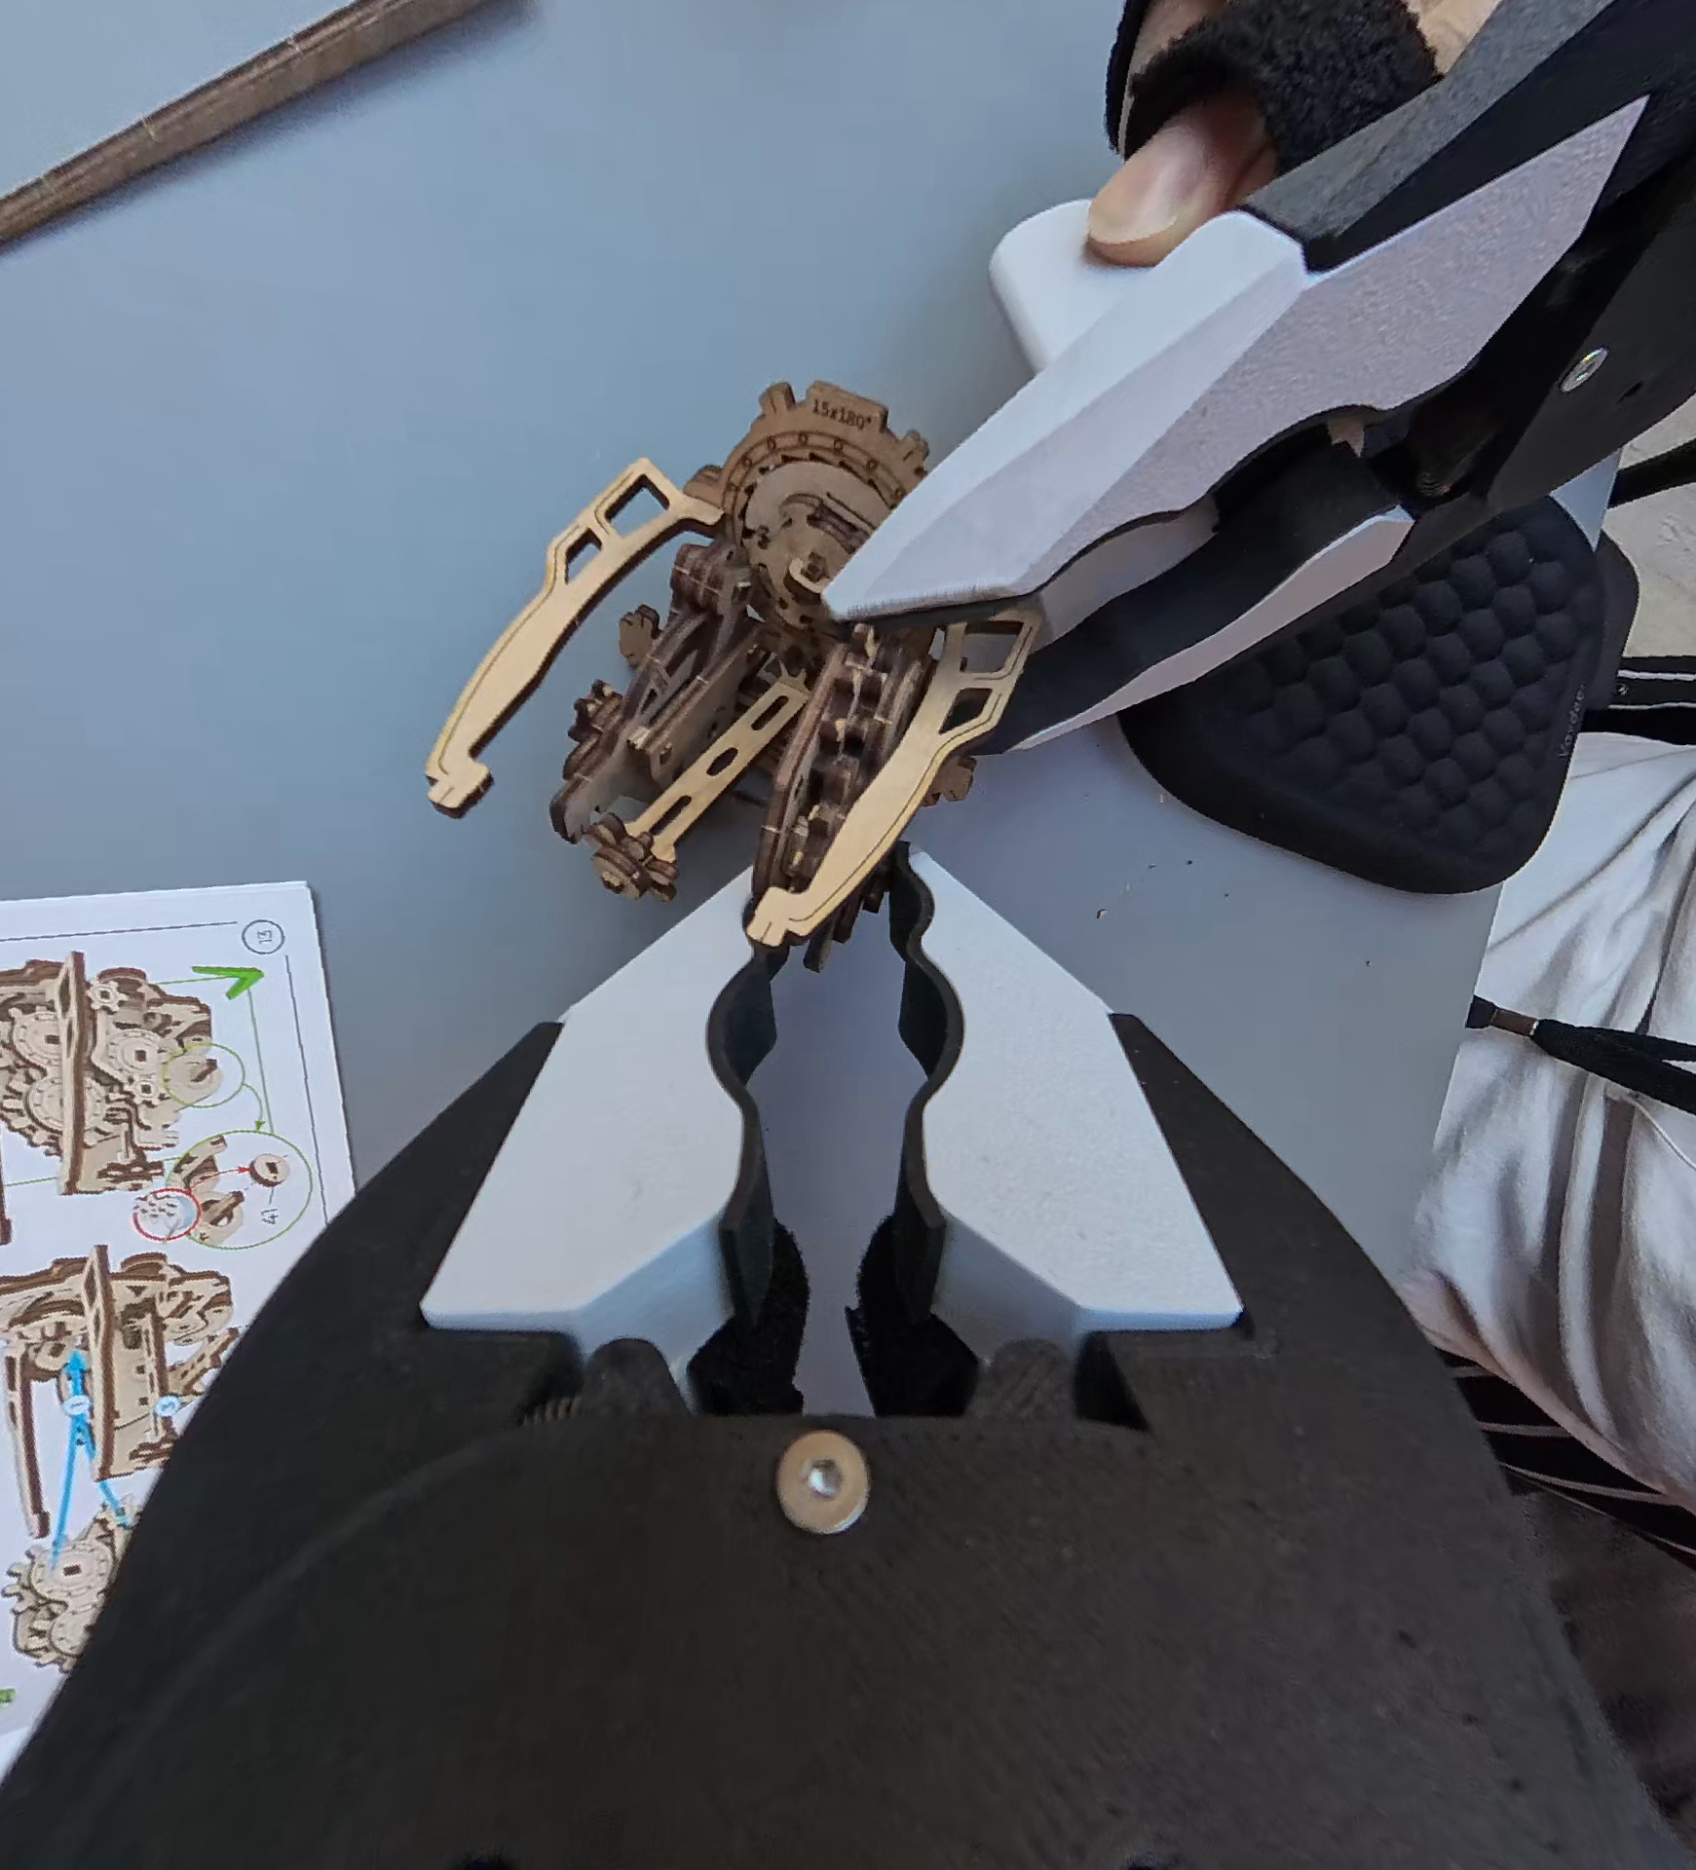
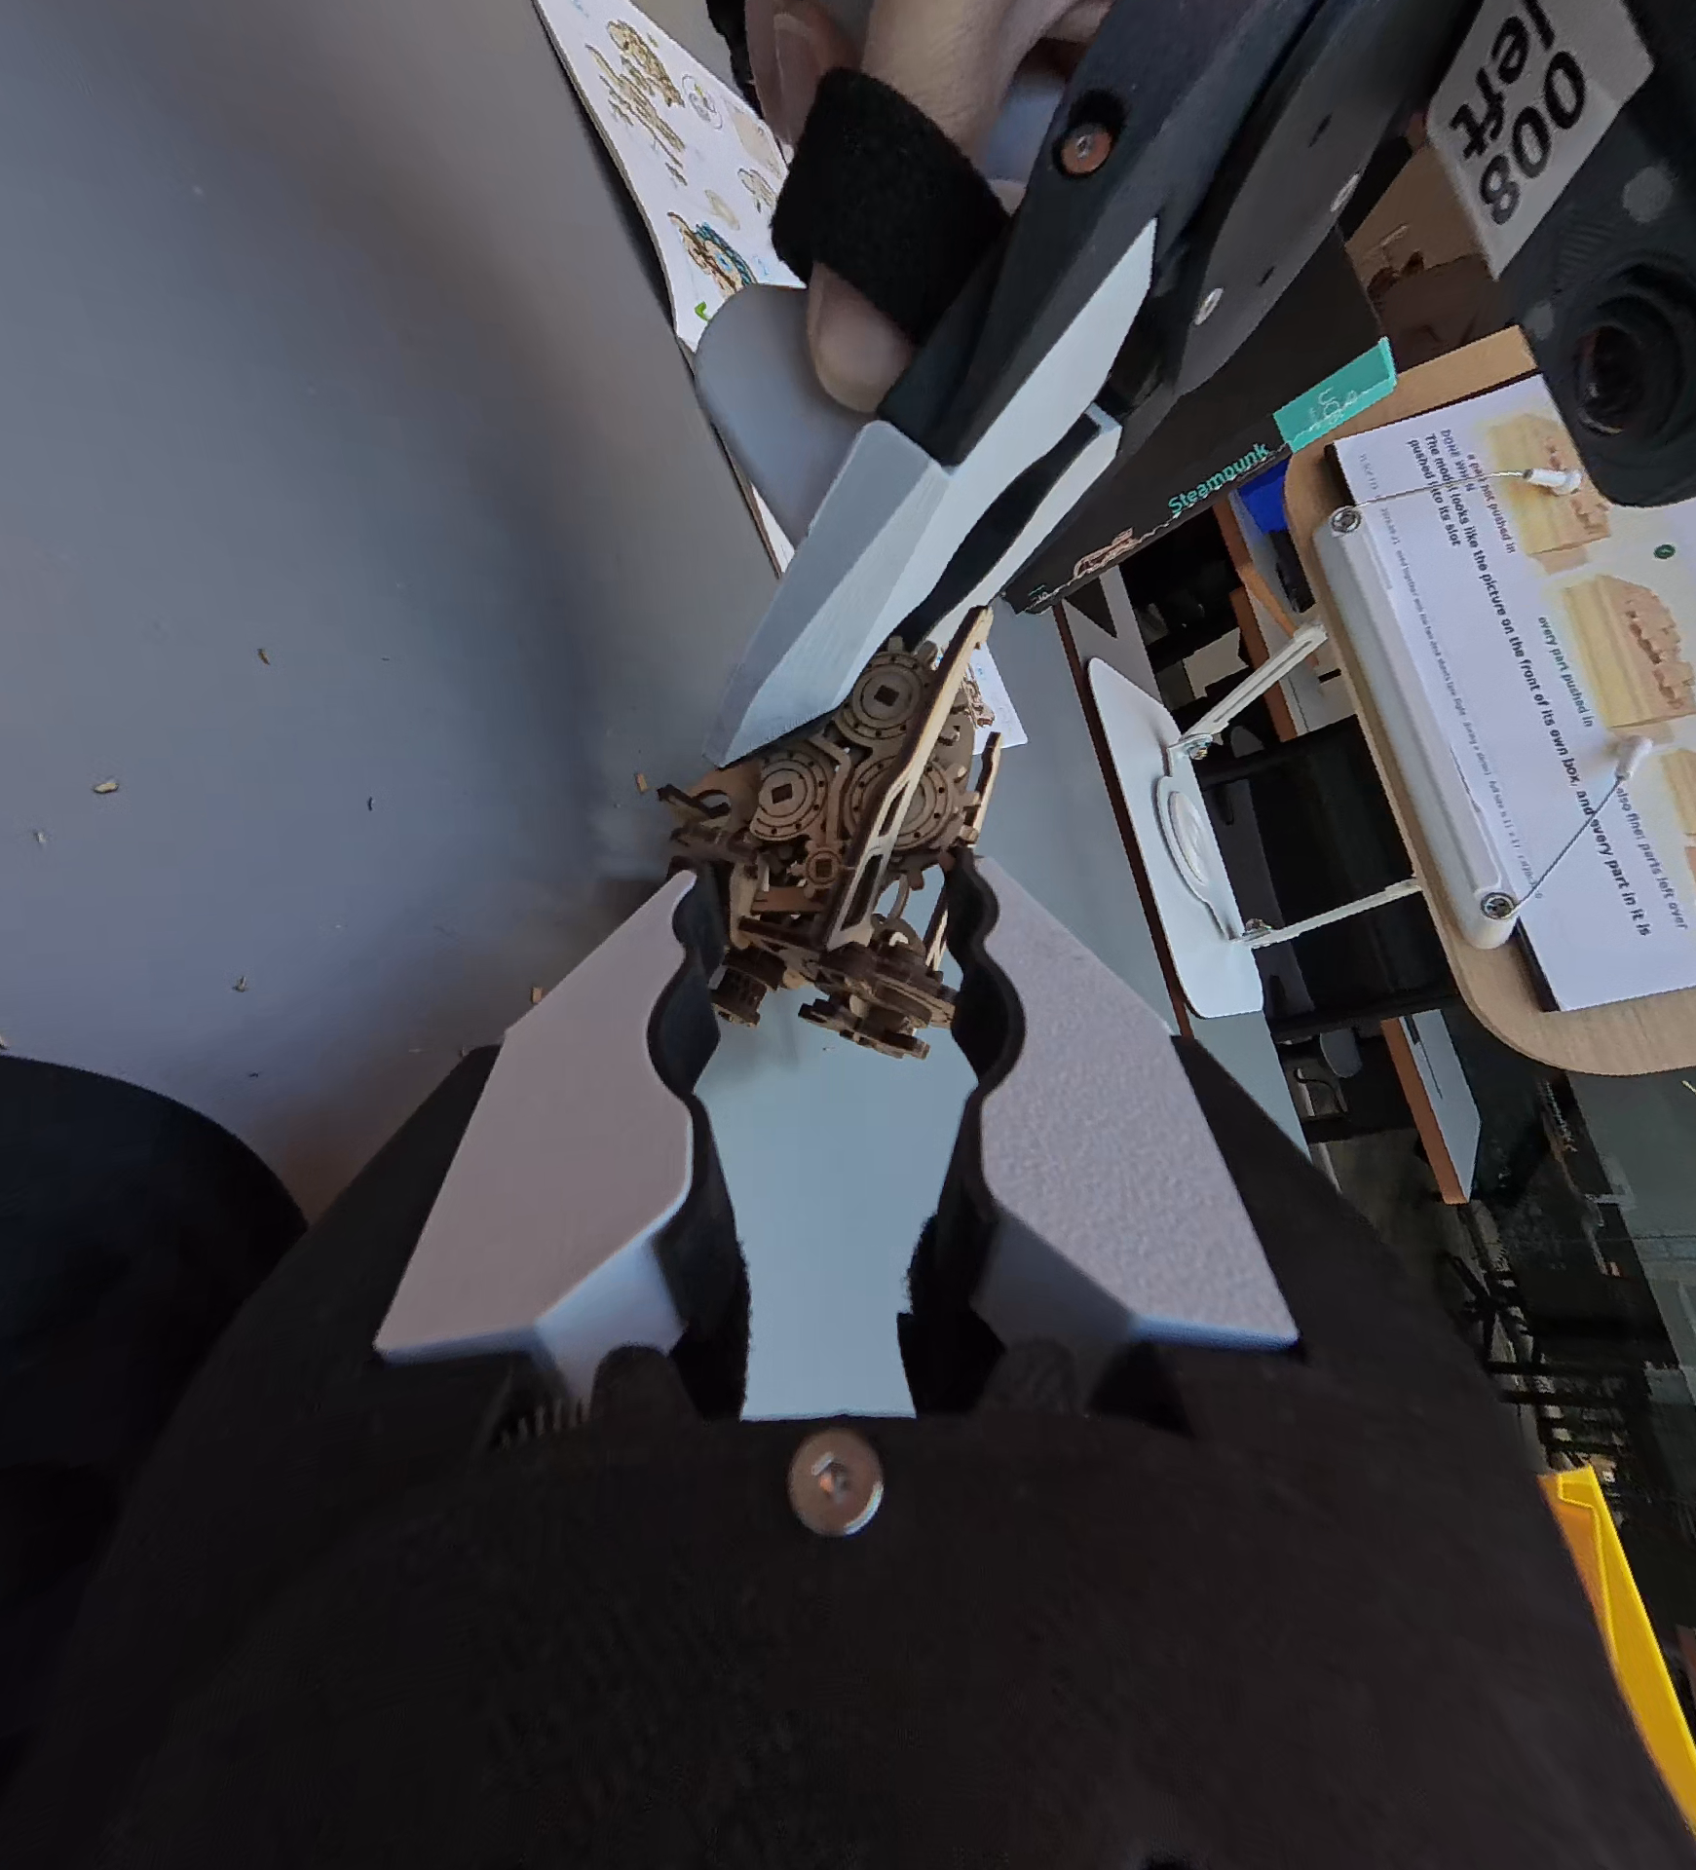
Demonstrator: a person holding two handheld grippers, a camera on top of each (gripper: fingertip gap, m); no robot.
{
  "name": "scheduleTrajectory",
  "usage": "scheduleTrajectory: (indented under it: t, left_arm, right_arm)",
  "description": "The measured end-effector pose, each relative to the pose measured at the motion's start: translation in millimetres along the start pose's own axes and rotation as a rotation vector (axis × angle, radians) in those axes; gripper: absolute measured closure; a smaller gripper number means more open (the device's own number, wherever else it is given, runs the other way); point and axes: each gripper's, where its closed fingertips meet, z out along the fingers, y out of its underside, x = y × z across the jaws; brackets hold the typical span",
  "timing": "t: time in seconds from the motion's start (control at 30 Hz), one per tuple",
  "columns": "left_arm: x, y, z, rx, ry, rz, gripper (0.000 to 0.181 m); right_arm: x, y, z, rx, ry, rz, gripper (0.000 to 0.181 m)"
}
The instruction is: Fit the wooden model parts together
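Both grippers were clamped on the wooden gear model (image 1: pixel 773 648), left gripper (image 1: pixel 828 911) low, right gripper (image 2: pixel 828 911) across its body, apparently mid-press; next called for gentle, aligned squeezing.

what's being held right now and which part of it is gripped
The brown laser-cut wooden gear model is pinched from two sides: the left gripper at its lower edge by a pale curved arm, the right gripper around its geared end.

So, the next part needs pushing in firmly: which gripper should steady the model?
Right gripper: its fingers straddle the wooden model's main body, while the left gripper only nips a thin edge.
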Motion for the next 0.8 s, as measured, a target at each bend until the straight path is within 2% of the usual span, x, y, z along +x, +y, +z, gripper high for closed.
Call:
scheduleTrajectory:
  t: [0.23, 0.5, 0.67, 0.7, 0.8]
  left_arm:
    - [0.0, 2.2, -0.4, -0.01, 0.034, -0.021, 0.162]
    - [0.4, 3.1, -0.1, -0.062, -0.007, 0.012, 0.162]
    - [-2.4, 1.2, -0.9, -0.049, -0.017, 0.01, 0.162]
    - [-3.2, 1.5, -0.6, -0.047, -0.017, 0.005, 0.162]
    - [-4.3, 2.8, -1.0, -0.047, -0.014, 0.007, 0.162]
  right_arm:
    - [-1.6, -0.7, 2.5, 0.008, -0.034, 0.027, 0.134]
    - [-4.8, 0.6, 2.6, -0.008, -0.032, 0.016, 0.133]
    - [-2.0, 1.8, 2.6, -0.001, -0.021, 0.039, 0.137]
    - [-7.1, 8.1, 3.0, -0.033, -0.05, 0.031, 0.151]
    - [-7.0, 5.0, 4.0, -0.019, -0.033, 0.016, 0.153]
